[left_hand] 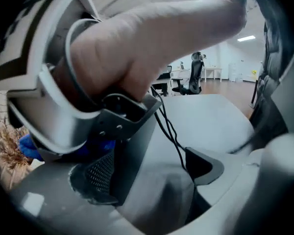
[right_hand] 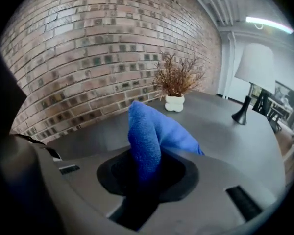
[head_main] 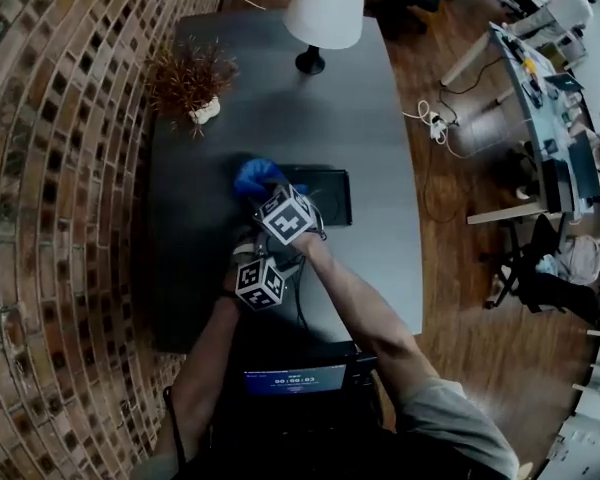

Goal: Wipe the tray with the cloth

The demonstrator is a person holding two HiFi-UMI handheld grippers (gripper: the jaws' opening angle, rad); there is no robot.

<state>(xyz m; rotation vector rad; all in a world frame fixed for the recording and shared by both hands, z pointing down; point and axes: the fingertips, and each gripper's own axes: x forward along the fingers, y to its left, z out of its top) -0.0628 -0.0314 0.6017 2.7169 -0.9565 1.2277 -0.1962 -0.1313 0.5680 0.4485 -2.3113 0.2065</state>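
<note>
Tray (head_main: 332,196) is dark and flat, and it lies in the middle of the grey table (head_main: 380,148). The blue cloth (head_main: 254,178) is bunched up at the tray's left end. I cannot tell if it touches the tray yet.

The right gripper (right_hand: 142,174) is pressed together on the cloth. A fold of it sticks up from between the jaws. The left gripper (head_main: 257,266) sits just behind the right one, closer to the person. Its jaws are spread apart and pinch nothing.

I think the cloth is picked up and the wiping is just about to start. Next, the cloth needs to go down flat on the tray. Then it should slide from one end to the other with a soft push. The free gripper may need to hold the tray so that it does not slip.

Now the count. One tray. One cloth. Two grippers. One table. Farther off stand one small dry plant (head_main: 190,80) in a white pot and one lamp (head_main: 325,13) with a white shade. A brick wall (head_main: 50,168) runs along the table's left side.
</note>
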